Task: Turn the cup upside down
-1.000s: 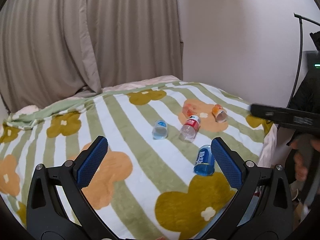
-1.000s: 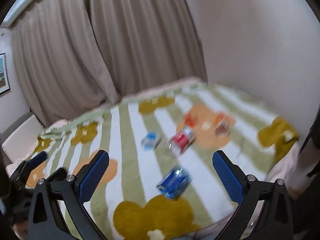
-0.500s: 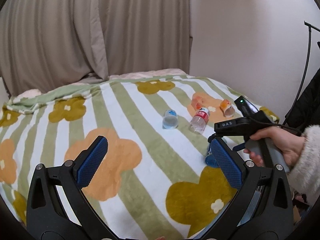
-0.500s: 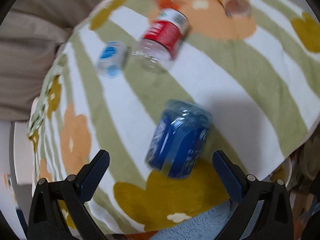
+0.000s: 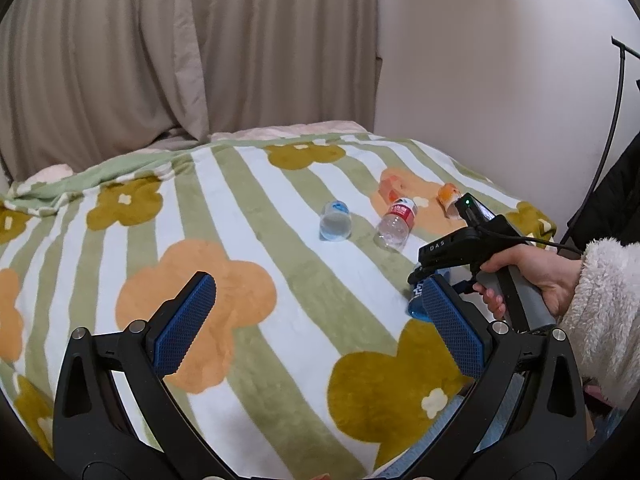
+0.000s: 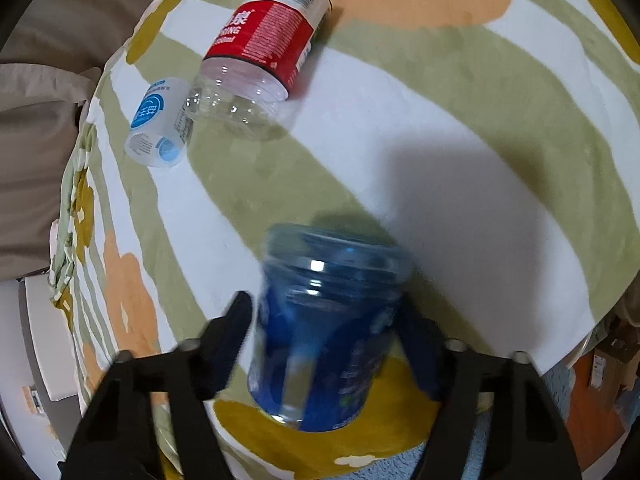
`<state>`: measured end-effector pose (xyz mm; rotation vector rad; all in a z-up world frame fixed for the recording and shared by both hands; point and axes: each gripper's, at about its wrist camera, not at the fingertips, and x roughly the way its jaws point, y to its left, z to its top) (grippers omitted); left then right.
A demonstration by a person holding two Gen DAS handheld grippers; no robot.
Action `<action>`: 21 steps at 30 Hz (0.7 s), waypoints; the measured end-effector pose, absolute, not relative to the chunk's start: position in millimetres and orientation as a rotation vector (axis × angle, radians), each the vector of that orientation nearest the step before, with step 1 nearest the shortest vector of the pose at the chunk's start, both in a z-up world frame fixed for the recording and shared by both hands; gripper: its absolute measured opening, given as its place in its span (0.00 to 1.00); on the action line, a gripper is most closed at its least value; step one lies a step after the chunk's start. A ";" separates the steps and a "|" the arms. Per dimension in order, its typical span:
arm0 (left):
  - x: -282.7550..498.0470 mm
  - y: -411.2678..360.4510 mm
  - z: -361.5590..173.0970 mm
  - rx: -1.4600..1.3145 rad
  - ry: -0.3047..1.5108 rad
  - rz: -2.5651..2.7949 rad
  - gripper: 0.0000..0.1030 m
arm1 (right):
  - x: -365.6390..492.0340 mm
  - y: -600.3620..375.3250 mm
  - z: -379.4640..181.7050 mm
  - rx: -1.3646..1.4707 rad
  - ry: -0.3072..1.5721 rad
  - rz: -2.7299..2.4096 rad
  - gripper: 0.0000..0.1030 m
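A clear blue cup (image 6: 328, 328) lies on its side on the striped flower blanket (image 6: 460, 152), near the bed's front right edge. My right gripper (image 6: 326, 320) has its two fingers on either side of the cup, close to its walls; the view is blurred and I cannot tell whether they touch. In the left wrist view the right gripper (image 5: 460, 256) is held over the cup (image 5: 416, 304), which is mostly hidden. My left gripper (image 5: 320, 320) is open and empty above the blanket's front.
A red-labelled clear cup (image 6: 260, 52), a small blue-and-white cup (image 6: 158, 124) and an orange cup (image 5: 448, 196) lie on their sides farther back. Curtains (image 5: 180, 48) and a wall stand behind the bed. The bed edge drops off at the right.
My right gripper has moved down and forward onto the blue cup and its fingers have narrowed around it. The left gripper has shifted only slightly.
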<state>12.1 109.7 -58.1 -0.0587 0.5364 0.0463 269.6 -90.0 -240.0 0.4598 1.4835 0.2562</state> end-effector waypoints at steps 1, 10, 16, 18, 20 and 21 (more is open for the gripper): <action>12.8 109.7 -58.7 -0.060 0.537 0.045 1.00 | 269.1 -91.7 -238.5 0.462 1.469 0.261 0.61; 19.4 107.9 -67.9 -0.069 0.503 0.068 1.00 | 228.6 -95.3 -181.5 0.267 0.882 0.499 0.61; 29.5 107.4 -79.5 -0.058 0.511 0.093 1.00 | 211.8 -83.9 -208.5 0.093 0.603 0.519 0.61; 34.8 107.5 -82.6 -0.054 0.517 0.102 1.00 | 213.2 -79.7 -216.9 0.053 0.562 0.519 0.61; 39.8 107.4 -85.2 -0.057 0.525 0.098 1.00 | 209.7 -76.9 -222.5 0.012 0.541 0.530 0.61; 42.6 107.0 -86.6 -0.060 0.529 0.094 1.00 | 208.8 -75.2 -225.3 0.002 0.543 0.537 0.61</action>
